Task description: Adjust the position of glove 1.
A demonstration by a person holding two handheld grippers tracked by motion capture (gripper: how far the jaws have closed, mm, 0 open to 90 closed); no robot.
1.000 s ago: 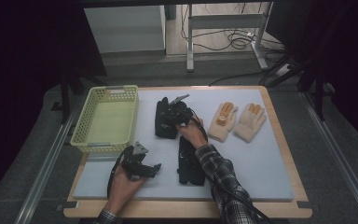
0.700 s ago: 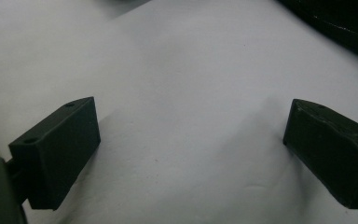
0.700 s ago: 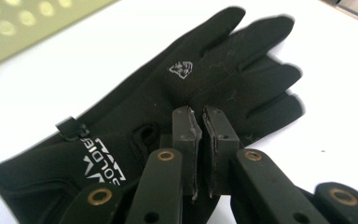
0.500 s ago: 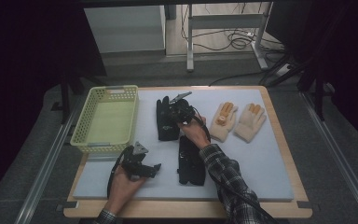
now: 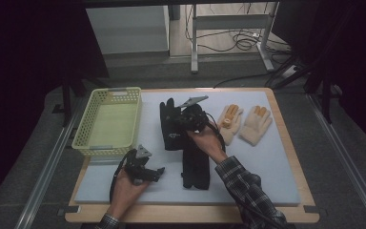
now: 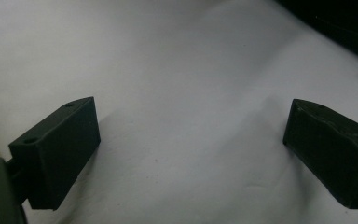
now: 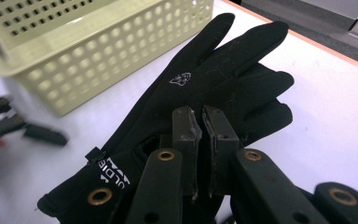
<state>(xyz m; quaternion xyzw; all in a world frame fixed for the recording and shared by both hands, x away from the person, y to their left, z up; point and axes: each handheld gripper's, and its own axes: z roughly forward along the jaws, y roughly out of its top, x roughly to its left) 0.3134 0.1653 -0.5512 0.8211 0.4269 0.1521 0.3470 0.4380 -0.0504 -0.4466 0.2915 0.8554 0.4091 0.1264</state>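
Note:
Two black gloves lie mid-mat, one farther and one nearer. My right gripper sits on the farther black glove. Its jaws are pressed together on a pinch of the fabric at the palm, and the fingers point toward the basket. At the front left of the mat, my left gripper rests low. In the left gripper view its jaws stand wide apart over bare mat, with nothing between them.
A yellow perforated basket stands at the mat's left and looks empty. Two cream gloves lie palm-up at the right rear. A dark edge of the nearer black glove shows beyond the left gripper.
The right gripper has edged slightly to the right over the farther black glove. The left hand and its gripper have stayed put.

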